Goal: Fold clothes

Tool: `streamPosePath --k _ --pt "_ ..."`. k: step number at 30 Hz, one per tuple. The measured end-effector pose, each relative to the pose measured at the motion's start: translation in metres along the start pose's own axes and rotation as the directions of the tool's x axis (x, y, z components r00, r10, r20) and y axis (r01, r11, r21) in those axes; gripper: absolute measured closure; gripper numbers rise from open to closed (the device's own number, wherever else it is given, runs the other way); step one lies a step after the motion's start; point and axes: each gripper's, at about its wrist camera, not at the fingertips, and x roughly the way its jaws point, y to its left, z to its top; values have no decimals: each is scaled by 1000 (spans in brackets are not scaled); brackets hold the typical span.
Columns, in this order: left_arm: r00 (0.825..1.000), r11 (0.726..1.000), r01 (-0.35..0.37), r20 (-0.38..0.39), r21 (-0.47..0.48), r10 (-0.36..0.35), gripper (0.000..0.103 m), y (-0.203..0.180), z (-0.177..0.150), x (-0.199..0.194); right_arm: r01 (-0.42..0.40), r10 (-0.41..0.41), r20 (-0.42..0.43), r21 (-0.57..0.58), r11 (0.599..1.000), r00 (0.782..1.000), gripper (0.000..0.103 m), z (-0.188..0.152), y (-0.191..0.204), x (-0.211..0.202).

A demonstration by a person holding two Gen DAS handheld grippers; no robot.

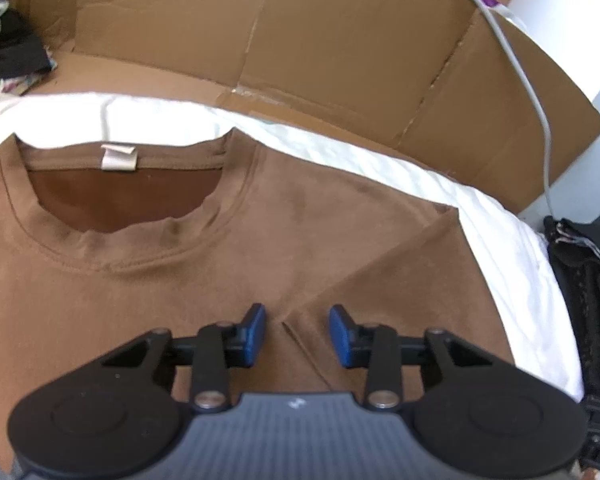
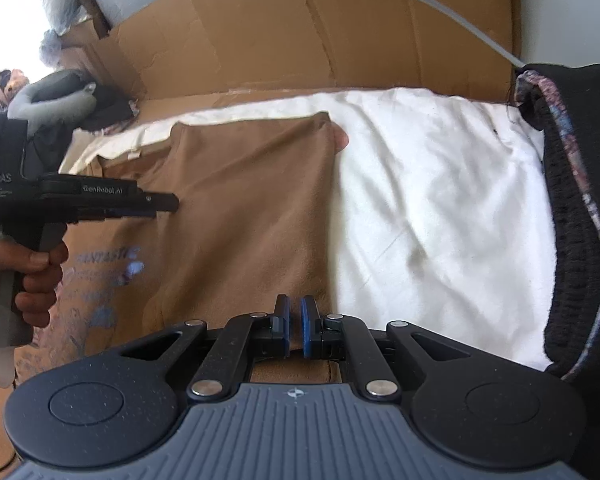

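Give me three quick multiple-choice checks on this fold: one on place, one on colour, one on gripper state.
1. What does the brown T-shirt lie on?
A. a white sheet
B. a bare wooden floor
C. a green towel

2. What colour are the pads on the left gripper fingers?
A. red
B. blue
C. yellow

3. How do the grippers stand?
A. both wide open
B. left shut, right open
C. left open, right nearly closed

Answers:
1. A, the white sheet shows around the shirt's edges.
2. B, both pads are blue in the left wrist view.
3. C, the left fingers are spread over the shirt, while the right gripper shows only a narrow gap at the shirt's edge.
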Motion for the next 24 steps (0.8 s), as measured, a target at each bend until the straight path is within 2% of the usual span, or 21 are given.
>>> streamPosePath --k 3,5,6,12,14,17,21,24 --pt "1000 1000 19 6 8 -19 68 0 -3 0 8 -8 -16 3 1000 1000 98 -4 -3 6" --pt "1000 999 29 -5 21 -29 98 -1 -3 1 14 -14 -24 2 1000 1000 97 -8 -4 10" --pt "1000 999 23 2 30 -23 100 -1 -4 0 15 -15 -26 1 1000 1000 96 -9 -4 11" --pt "997 998 -7 78 62 3 101 -4 1 -13 21 -22 -30 -8 1000 999 95 -11 -4 13" --pt "998 997 -16 66 75 11 101 -5 4 -10 23 -24 -32 -10 1000 999 95 -11 -4 14" --pt "999 997 -40 8 65 40 97 -2 5 2 28 -28 -42 -13 1000 999 95 -9 -3 14" --pt "997 996 -76 30 36 75 92 -2 5 -11 15 -15 -21 -3 1000 1000 95 -2 -5 3" --pt "998 997 -48 49 57 45 92 -10 2 -23 17 -17 5 3 1000 1000 95 2 -6 -1"
